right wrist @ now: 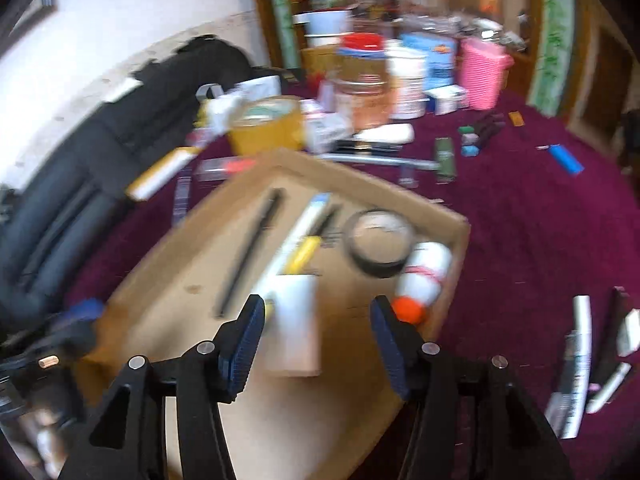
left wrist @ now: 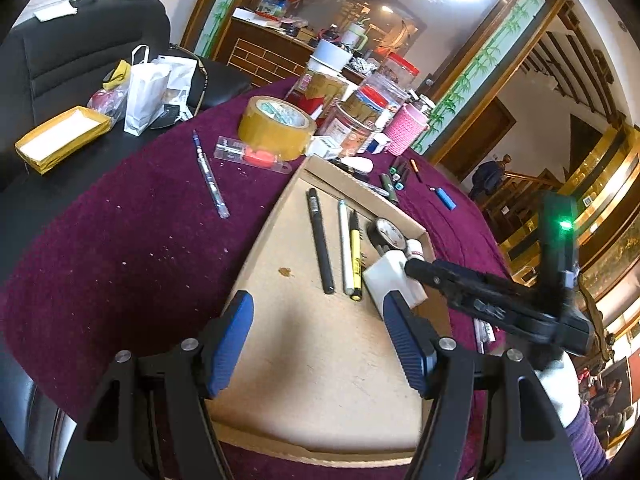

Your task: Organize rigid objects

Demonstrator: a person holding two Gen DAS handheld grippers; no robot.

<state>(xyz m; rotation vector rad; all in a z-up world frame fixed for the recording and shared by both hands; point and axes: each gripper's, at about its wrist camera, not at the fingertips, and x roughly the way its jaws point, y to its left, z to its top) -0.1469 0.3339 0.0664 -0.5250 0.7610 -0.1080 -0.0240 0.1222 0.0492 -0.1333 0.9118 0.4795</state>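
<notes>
Two grippers over one maroon-covered table (left wrist: 120,240), most of it clutter at the far side. Your target is the flat cardboard tray (left wrist: 320,360) in the middle; it already holds a black pen (left wrist: 320,242), a white pen (left wrist: 345,248), a yellow marker (left wrist: 355,252), a black tape roll (right wrist: 378,242) and a white bottle with an orange cap (right wrist: 426,270).

Left gripper (left wrist: 318,344): jaws about half open, nothing between them, hovering over bare tray floor near its front edge.

Right gripper (right wrist: 318,344): jaws about half open too. The white block (right wrist: 298,324) sits on the tray between the pads, nearer the left one, but the pads aren't pressing it (frame is blurred, so contact on that side is hard to rule out). I'd judge it released.

Key relation: the block's long axis runs roughly along the right gripper's pointing line, parallel to the pens beside it. Your right hand is the nearer one. Loose items remain outside: blue pen (left wrist: 210,176) left of the tray, blue lighter (left wrist: 446,198) and dark markers (left wrist: 394,182) beyond it, more pens (right wrist: 576,368) to the right.
</notes>
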